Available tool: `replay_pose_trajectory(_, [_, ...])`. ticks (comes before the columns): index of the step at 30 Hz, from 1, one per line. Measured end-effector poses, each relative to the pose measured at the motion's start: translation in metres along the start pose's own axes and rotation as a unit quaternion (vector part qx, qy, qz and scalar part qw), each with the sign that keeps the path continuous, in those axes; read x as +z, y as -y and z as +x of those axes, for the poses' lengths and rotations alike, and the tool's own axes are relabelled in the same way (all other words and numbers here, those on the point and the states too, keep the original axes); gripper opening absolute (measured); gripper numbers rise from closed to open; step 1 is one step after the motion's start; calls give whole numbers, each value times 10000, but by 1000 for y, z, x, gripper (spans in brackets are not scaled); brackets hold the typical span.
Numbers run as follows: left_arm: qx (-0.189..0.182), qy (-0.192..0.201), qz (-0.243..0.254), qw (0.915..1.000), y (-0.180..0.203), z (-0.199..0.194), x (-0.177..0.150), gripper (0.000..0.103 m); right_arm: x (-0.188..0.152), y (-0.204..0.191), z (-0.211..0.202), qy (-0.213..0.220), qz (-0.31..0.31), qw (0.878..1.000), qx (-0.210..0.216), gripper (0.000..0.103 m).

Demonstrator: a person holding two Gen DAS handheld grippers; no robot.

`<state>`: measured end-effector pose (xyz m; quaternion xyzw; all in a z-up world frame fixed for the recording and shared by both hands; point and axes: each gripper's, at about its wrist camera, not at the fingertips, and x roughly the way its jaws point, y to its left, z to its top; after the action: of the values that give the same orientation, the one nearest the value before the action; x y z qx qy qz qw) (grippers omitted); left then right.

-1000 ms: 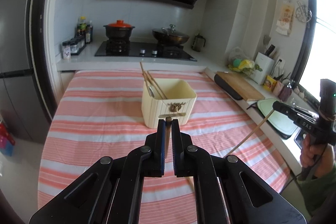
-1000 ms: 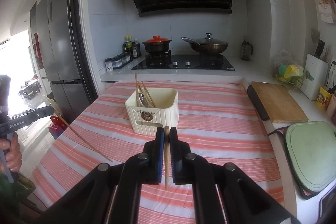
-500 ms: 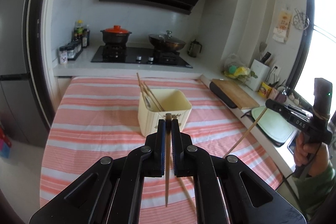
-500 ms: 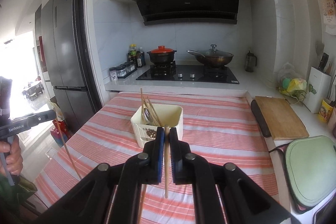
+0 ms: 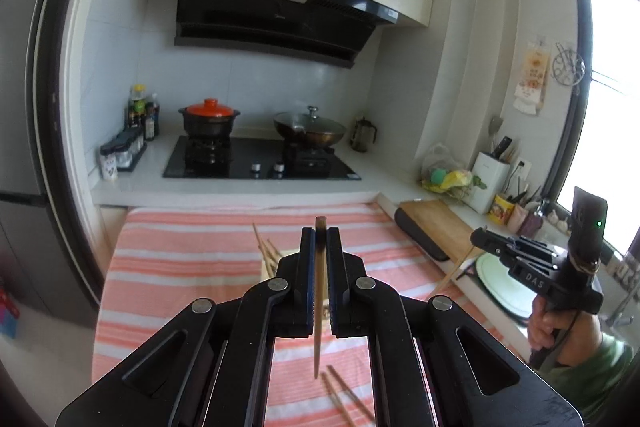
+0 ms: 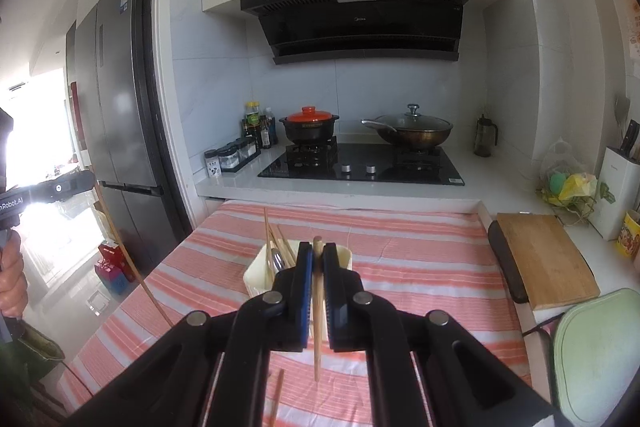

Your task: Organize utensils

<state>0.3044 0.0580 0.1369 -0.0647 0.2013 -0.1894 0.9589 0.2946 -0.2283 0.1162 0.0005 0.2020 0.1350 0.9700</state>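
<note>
My left gripper [image 5: 320,239] is shut on a wooden chopstick [image 5: 318,311] that hangs down between its fingers, high above the striped table. My right gripper [image 6: 317,253] is shut on another wooden chopstick [image 6: 317,319]. The cream utensil holder [image 6: 256,273] stands on the table beyond the right gripper, with chopsticks [image 6: 267,233] and a spoon inside. In the left wrist view the holder is mostly hidden behind the fingers; only its chopsticks [image 5: 264,251] show. The right gripper [image 5: 486,237] also shows at the right of the left wrist view. Loose chopsticks [image 5: 344,397] lie on the table below.
The pink striped tablecloth [image 6: 420,267] covers the table. A stove with a red-lidded pot [image 6: 308,125] and a wok [image 6: 412,129] is at the back. A wooden cutting board [image 6: 548,259] and a green mat [image 6: 596,355] lie on the right counter. A fridge [image 6: 116,107] stands left.
Both grippers have risen and tilted up with their chopsticks still held. The holder now sits lower in both views and is partly hidden behind the fingers.
</note>
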Motion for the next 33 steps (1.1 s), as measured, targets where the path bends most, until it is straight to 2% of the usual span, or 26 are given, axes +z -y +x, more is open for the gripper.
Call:
replay_pose_trajectory(6, [134,415,-108,9990,-5,36,44,3,51,-4,34,333,-142,9993,32,6])
replay_pose_trajectory(12, [296,429,-283,9982,-18,93,50,3,69,-6,89,382,-266,9989,15,6])
replay_pose_trajectory(14, [315,209,-371,9986,-25,117,43,3,66,-6,111,269,-355,9990,-2,6])
replay_pose_trajectory(17, [292,-316,-543,9976,-38,157,27,3,57,-1,148,-272,-263,9992,95,6])
replay_pose_trajectory(21, [357,-1001,-680,9920,-53,206,1,3,41,4,193,-993,-211,9947,166,6])
replay_pose_trajectory(23, [420,-1228,-682,9892,-57,224,-9,4,33,7,214,-1292,-122,9913,229,6])
replay_pose_trajectory(25, [535,-1347,-665,9872,-59,236,-17,5,27,12,227,-1402,37,9899,216,7])
replay_pose_trajectory(27, [581,-1393,-732,9858,-61,240,-19,23,26,14,234,-1436,100,9895,149,9])
replay_pose_trajectory(28, [597,-1369,-803,9855,-63,237,-19,42,27,15,234,-1414,114,9898,114,13])
replay_pose_trajectory(29, [615,-1295,-870,9858,-66,231,-18,56,28,16,230,-1333,164,9909,111,26])
replay_pose_trajectory(30, [622,-1221,-897,9865,-67,222,-17,59,31,18,223,-1198,235,9924,119,42])
replay_pose_trajectory(31, [614,-1185,-875,9872,-67,213,-16,62,34,19,214,-1040,281,9941,119,50])
replay_pose_trajectory(33, [624,-1196,-736,9881,-65,191,-17,65,37,16,194,-835,169,9963,76,50])
